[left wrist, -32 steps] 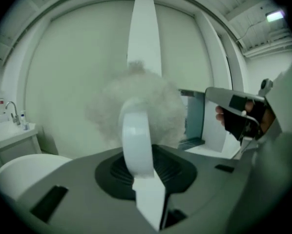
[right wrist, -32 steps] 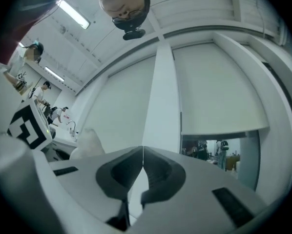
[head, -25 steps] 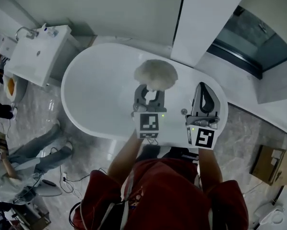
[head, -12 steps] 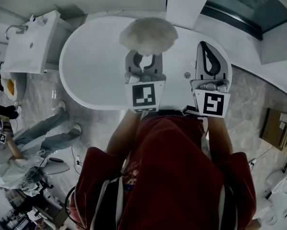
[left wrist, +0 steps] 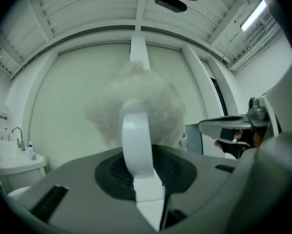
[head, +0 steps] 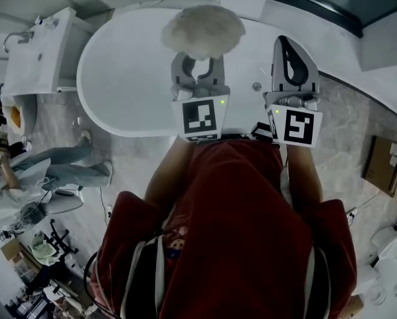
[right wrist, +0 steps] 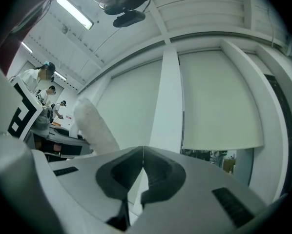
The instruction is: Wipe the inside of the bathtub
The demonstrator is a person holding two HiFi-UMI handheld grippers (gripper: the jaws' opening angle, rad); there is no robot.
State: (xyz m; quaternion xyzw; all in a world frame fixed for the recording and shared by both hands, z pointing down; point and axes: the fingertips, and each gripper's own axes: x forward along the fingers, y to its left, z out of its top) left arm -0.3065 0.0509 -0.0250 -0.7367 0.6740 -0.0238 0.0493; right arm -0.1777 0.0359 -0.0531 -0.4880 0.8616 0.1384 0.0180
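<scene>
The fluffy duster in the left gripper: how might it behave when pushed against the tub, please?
The fluffy duster looks soft and loose-fibred, so it probably squashes. Its white handle, clamped in the left gripper, seems stiff.

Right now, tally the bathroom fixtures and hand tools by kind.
bathtub: 1
washbasin: 1
fluffy duster: 1
grippers: 2, left gripper shut on the fluffy duster, right gripper shut and empty
Total: 5

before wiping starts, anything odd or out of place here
Nothing stands out: the fluffy white wiping pad is held by the left gripper over the white oval bathtub; the right gripper is shut and empty.
</scene>
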